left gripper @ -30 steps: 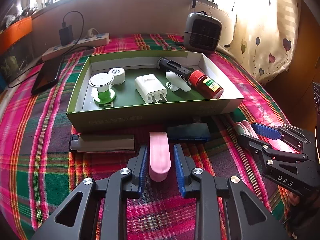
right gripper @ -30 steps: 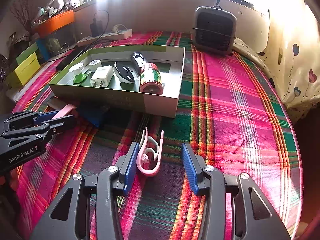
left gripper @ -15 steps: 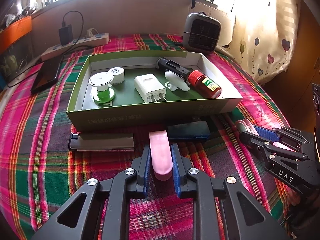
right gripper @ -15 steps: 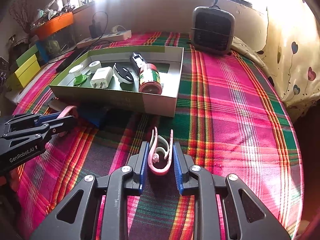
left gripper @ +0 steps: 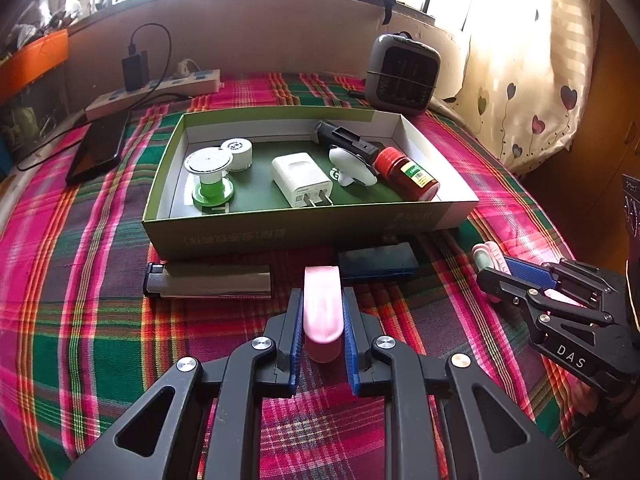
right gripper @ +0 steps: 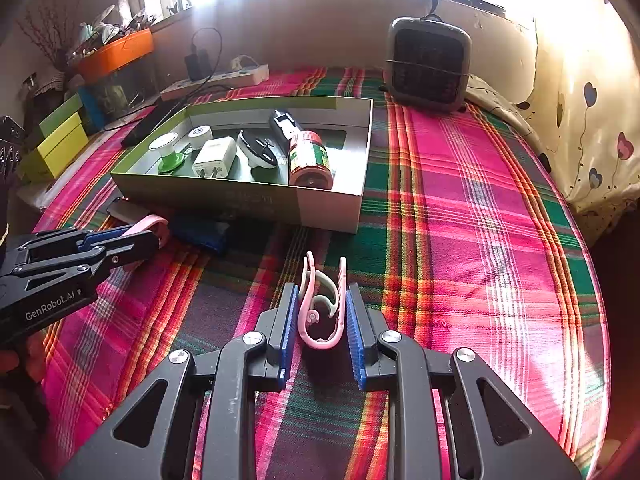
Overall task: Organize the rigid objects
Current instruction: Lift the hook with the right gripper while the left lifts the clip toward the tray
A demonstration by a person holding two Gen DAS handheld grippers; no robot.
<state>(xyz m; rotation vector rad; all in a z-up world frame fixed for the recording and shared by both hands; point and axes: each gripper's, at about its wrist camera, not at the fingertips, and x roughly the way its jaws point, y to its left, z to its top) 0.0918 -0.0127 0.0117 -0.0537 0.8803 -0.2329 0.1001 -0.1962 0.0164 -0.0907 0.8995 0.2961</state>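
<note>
My left gripper is shut on a flat pink object just in front of the green cardboard box. My right gripper is shut on a pink clip on the plaid cloth. The box holds a green-and-white spool, a white charger, a white mouse-like piece, a black device and a red bottle. The right gripper also shows in the left wrist view; the left gripper shows in the right wrist view.
A silver-and-black lighter-like bar and a dark blue case lie against the box's front wall. A grey heater, a power strip and a black phone stand behind. Yellow-green boxes sit far left.
Both grippers have closed: the left onto the flat pink object, the right onto the pink clip. Both objects still rest low on the cloth.
</note>
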